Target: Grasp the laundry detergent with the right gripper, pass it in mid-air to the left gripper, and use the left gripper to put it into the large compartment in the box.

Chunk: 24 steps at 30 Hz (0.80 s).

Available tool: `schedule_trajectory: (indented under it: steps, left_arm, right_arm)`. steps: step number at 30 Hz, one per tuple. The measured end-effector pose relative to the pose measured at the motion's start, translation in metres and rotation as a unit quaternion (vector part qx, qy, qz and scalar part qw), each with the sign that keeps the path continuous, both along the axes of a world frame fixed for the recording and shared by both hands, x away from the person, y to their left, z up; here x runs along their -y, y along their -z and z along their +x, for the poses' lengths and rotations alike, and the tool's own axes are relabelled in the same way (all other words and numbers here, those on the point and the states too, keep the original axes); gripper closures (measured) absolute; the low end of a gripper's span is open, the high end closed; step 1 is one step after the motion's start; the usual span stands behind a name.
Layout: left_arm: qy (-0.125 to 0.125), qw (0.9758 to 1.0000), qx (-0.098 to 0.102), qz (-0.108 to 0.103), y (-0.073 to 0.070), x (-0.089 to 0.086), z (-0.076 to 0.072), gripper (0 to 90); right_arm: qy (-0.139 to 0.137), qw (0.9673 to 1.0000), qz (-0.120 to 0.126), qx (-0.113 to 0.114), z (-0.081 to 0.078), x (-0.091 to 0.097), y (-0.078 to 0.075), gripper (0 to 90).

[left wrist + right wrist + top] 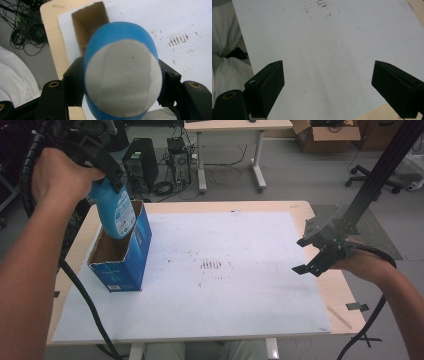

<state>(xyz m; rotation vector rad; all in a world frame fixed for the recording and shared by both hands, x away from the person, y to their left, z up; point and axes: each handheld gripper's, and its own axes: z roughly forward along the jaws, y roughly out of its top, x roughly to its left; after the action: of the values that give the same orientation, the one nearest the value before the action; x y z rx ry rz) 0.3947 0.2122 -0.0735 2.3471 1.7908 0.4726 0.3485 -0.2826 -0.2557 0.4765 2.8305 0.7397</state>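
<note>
1. The left gripper (107,180) pinches a blue bottle (116,215) with its jaws.
2. The bottle's lower end is at the open top of the blue box (125,255); it seems partly inside.
3. The right gripper (312,265) has its jaws spread, nothing between them, above the white board (225,285).

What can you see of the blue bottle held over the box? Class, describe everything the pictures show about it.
The blue bottle looks like smooth plastic, with a printed label on its side and a pale grey, rounded end facing the left gripper's camera. The left gripper is shut on it, a black jaw pressing each side. It hangs tilted, its lower end dipping into the open top of the blue cardboard box standing at the white board's left edge. Whether it touches the box's wall cannot be told.
</note>
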Motion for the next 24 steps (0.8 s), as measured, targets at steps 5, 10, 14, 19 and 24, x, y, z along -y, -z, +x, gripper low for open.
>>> schedule_trajectory:
  steps: [5,10,14,19,24]
  left_arm:
    - [-0.022,0.9997,0.002,-0.002,0.007,-0.01,0.001,37.8]
    - [-0.035,0.9994,0.006,0.001,0.014,-0.015,0.002,37.8]
    - [-0.043,0.999,0.008,-0.003,0.021,-0.02,0.004,37.8]
    - [-0.05,0.9987,0.004,-0.002,0.031,-0.024,0.006,37.8]
    - [-0.058,0.9982,0.005,-0.012,0.045,-0.03,0.007,37.8]
  right_arm:
    - [0.001,1.0,0.002,0.001,0.001,0.001,-0.001,11.1]
    - [0.003,1.0,0.002,-0.002,0.002,0.002,0.001,11.2]
    - [0.003,1.0,0.004,-0.003,0.003,0.001,0.001,11.2]
    - [0.003,1.0,0.003,-0.006,0.003,0.0,0.002,11.2]
    - [0.004,1.0,0.003,-0.007,0.004,0.0,0.004,11.3]
